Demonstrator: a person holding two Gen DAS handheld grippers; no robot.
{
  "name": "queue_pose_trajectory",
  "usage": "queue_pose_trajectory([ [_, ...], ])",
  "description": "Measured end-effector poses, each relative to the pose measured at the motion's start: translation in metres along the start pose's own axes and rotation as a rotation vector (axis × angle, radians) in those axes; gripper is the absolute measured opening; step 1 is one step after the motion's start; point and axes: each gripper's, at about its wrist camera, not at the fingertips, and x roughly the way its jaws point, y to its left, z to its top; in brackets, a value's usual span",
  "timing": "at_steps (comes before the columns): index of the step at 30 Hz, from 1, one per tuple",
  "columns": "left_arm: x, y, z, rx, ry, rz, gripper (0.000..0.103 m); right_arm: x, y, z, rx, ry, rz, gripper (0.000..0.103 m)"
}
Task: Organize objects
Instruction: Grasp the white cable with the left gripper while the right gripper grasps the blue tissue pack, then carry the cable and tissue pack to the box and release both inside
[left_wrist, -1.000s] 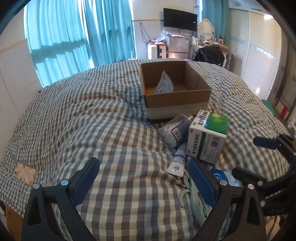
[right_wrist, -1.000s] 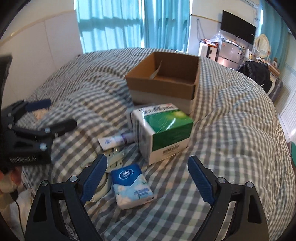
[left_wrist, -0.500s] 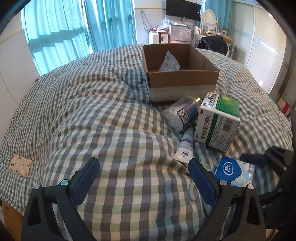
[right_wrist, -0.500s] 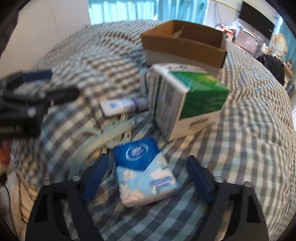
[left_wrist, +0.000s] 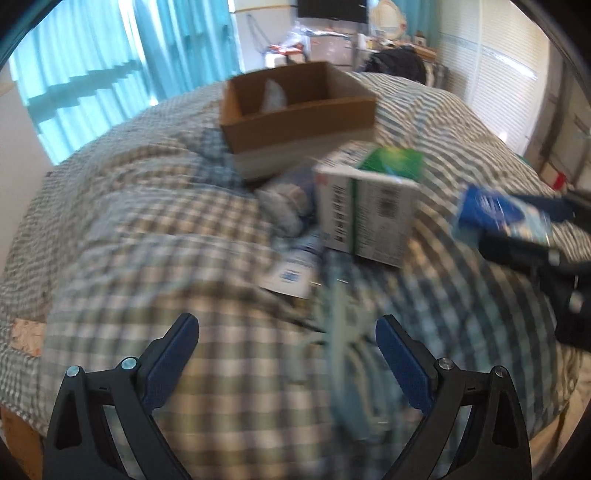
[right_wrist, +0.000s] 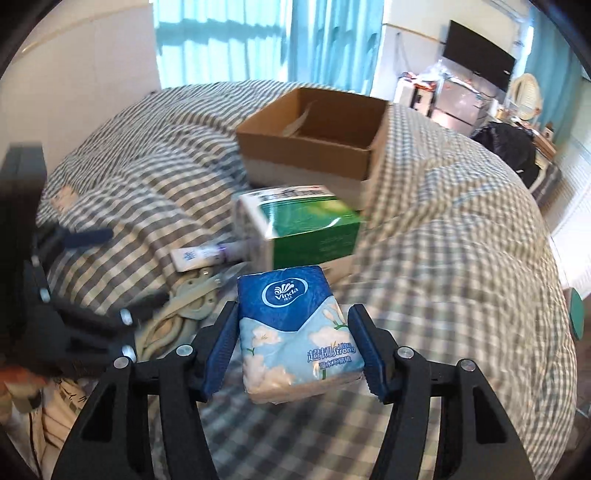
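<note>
My right gripper (right_wrist: 293, 328) is shut on a blue tissue pack (right_wrist: 295, 332) and holds it above the checked bed; the pack also shows in the left wrist view (left_wrist: 498, 218). Ahead stands an open cardboard box (right_wrist: 314, 136) with a plastic bag (left_wrist: 273, 96) inside. In front of the box lie a green and white carton (right_wrist: 303, 229), a small white tube (right_wrist: 207, 254), a clear bottle (left_wrist: 288, 199) and pale scissors (right_wrist: 195, 302). My left gripper (left_wrist: 288, 354) is open and empty, low over the bed near the scissors (left_wrist: 343, 325).
A checked quilt (left_wrist: 129, 221) covers the bed. A small patterned card (left_wrist: 26, 332) lies at its left edge. Teal curtains (left_wrist: 110, 66), a TV (right_wrist: 480, 55), a dresser with clutter and a white wardrobe (left_wrist: 509, 81) stand behind.
My right gripper has closed on the tissue pack and lifted it off the bed. My left gripper has moved forward and right, toward the scissors; its view is blurred.
</note>
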Motion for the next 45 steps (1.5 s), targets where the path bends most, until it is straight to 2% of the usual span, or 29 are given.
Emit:
queue_pose_trajectory([
  [1,0.003,-0.006,-0.001,0.008,0.011,-0.028,0.098,0.0,-0.004,0.0,0.011,-0.003,0.002,0.06],
  [4,0.017,-0.02,-0.007,0.034,0.039,-0.082,0.078,0.002,-0.012,-0.003,0.033,-0.004,0.011,0.06],
  [8,0.033,-0.03,-0.012,0.077,0.063,-0.045,0.076,0.002,-0.019,-0.007,0.052,-0.005,0.031,0.06],
  [13,0.037,-0.022,-0.008,0.034,0.079,-0.057,0.065,0.003,-0.024,-0.01,0.072,-0.006,0.047,0.06],
  [15,0.031,-0.021,-0.007,0.024,0.076,-0.059,0.058,0.0,-0.026,-0.01,0.082,-0.015,0.051,0.06],
  [17,0.024,-0.022,-0.005,0.02,0.063,-0.04,0.039,-0.005,-0.028,-0.011,0.091,-0.024,0.053,0.06],
  [20,0.015,-0.025,-0.003,0.045,0.056,-0.033,0.033,-0.015,-0.031,-0.01,0.103,-0.045,0.051,0.06],
  [27,-0.017,-0.025,-0.006,0.015,0.015,-0.064,0.027,-0.047,-0.035,-0.008,0.121,-0.106,0.04,0.06],
  [29,-0.028,-0.024,-0.003,0.017,-0.004,-0.084,0.011,-0.057,-0.035,-0.007,0.119,-0.126,0.037,0.06],
  [31,-0.037,-0.023,-0.001,0.01,-0.018,-0.092,0.005,-0.065,-0.034,-0.005,0.12,-0.142,0.031,0.06],
  [36,-0.044,-0.021,0.003,0.021,-0.035,-0.13,0.004,-0.079,-0.033,0.0,0.12,-0.168,0.028,0.06],
  [41,-0.024,-0.022,-0.004,0.019,0.03,-0.152,0.004,-0.078,-0.03,0.002,0.118,-0.161,0.023,0.06],
  [45,-0.014,-0.032,-0.012,0.079,0.024,-0.111,0.007,-0.073,-0.027,0.001,0.112,-0.145,0.027,0.061],
])
